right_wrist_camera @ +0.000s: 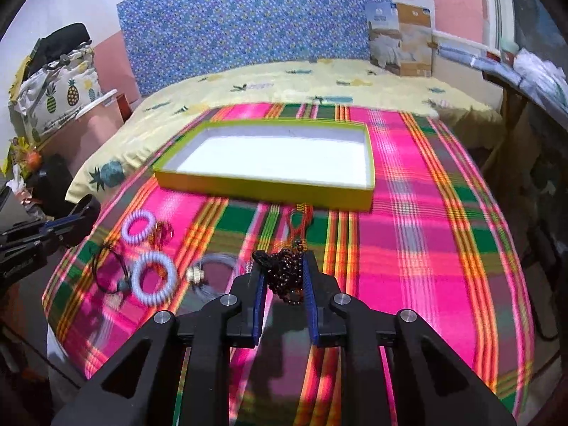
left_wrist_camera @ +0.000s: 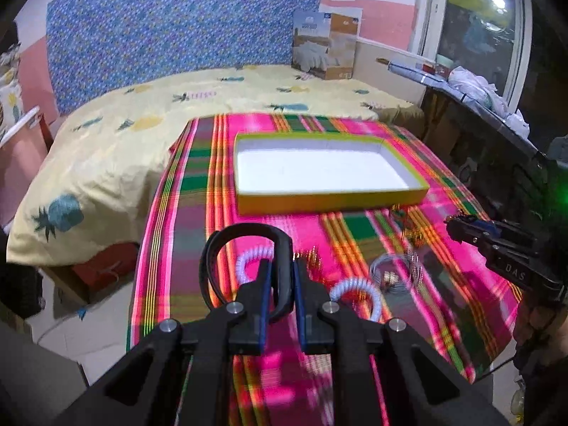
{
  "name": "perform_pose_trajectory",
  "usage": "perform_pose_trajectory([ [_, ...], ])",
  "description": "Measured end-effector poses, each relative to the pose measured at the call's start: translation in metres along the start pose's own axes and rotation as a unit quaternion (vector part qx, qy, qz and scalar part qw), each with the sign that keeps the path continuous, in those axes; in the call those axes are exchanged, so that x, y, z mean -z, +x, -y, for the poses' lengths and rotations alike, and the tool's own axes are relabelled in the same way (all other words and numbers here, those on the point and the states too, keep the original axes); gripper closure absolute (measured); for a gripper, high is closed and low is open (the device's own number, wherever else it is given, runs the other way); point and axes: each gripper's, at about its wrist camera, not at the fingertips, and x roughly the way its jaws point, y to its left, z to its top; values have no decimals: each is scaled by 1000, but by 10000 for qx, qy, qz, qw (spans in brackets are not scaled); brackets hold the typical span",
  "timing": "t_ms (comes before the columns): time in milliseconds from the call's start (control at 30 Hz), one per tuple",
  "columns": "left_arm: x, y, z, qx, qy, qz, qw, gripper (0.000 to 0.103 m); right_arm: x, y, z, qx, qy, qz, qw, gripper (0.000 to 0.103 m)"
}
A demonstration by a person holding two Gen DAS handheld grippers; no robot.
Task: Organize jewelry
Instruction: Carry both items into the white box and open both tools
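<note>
A: Left gripper (left_wrist_camera: pixel 282 277)?
B: Clamped on a black band (left_wrist_camera: pixel 245 248), a wide loop sticking up between the pads, lifted off the plaid cloth (left_wrist_camera: pixel 198 163).

A: Right gripper (right_wrist_camera: pixel 284 277)?
B: Closed on a dark bead bracelet (right_wrist_camera: pixel 284 269), bunched between the blue pads. An orange bead strand (right_wrist_camera: pixel 300 220) lies on the cloth just beyond it; can't tell if it's attached.

A: Box?
B: Yellow-rimmed tray (right_wrist_camera: pixel 262 188), white inside, nothing in it, sits at the far middle of the cloth, well apart from both grippers.

A: Loose pieces?
B: All on the cloth, near side of the tray. Two lavender coil bands (right_wrist_camera: pixel 153 277), one nearer, one further back. Black cord loop (right_wrist_camera: pixel 106 266) beside the nearer one. Small red piece (right_wrist_camera: pixel 161 232) next to the far coil. Thin silvery wire ring with a pale bead (right_wrist_camera: pixel 196 275) just left of the right gripper.

A: Blur?
B: Yes, fine detail on small pieces unreadable.
</note>
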Motion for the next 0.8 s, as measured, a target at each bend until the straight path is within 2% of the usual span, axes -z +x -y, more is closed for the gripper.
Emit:
perform_pose_trajectory([
  [433, -79, 64, 2, 31, 322, -29, 9995, 90, -77, 48, 32, -101, -26, 118, 9999, 84],
  [800, -112, 135, 3, -41, 466, -356, 9983, 90, -109, 123, 63, -34, 25, -293, 9996, 83],
])
